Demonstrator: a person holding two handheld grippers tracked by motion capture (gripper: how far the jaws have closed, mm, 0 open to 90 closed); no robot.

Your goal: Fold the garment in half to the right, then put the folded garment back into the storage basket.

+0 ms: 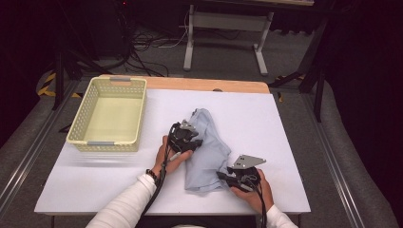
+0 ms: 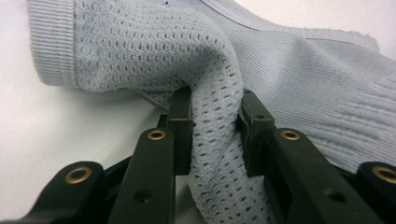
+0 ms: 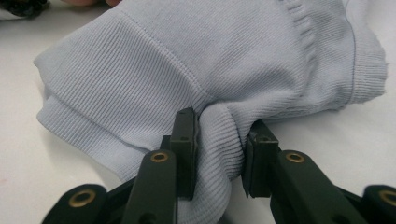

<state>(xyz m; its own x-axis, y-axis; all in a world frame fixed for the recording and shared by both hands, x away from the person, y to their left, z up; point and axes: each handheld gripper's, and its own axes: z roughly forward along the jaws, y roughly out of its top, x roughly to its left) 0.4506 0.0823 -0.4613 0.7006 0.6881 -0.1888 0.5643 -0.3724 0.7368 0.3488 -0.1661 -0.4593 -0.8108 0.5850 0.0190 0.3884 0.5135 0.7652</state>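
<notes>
While your right gripper [image 1: 227, 177] at about five o'clock on the table [image 1: 285, 142] clamps a bunched ribbed edge of the pale blue garment [image 1: 209, 152], your left gripper [image 1: 190, 142] near the middle is clenched on a fold of its mesh fabric. That garment lies crumpled between both hands. Farther off, at ten o'clock, sits the cream basket [image 1: 81, 124].

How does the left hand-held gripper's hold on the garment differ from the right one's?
The left hand-held gripper pinches open mesh fabric; the right hand-held gripper pinches ribbed knit. In the high view the left sits at the far, upper part of the pale blue garment, the right at its near corner. Both are shut on a bunched fold.
</notes>
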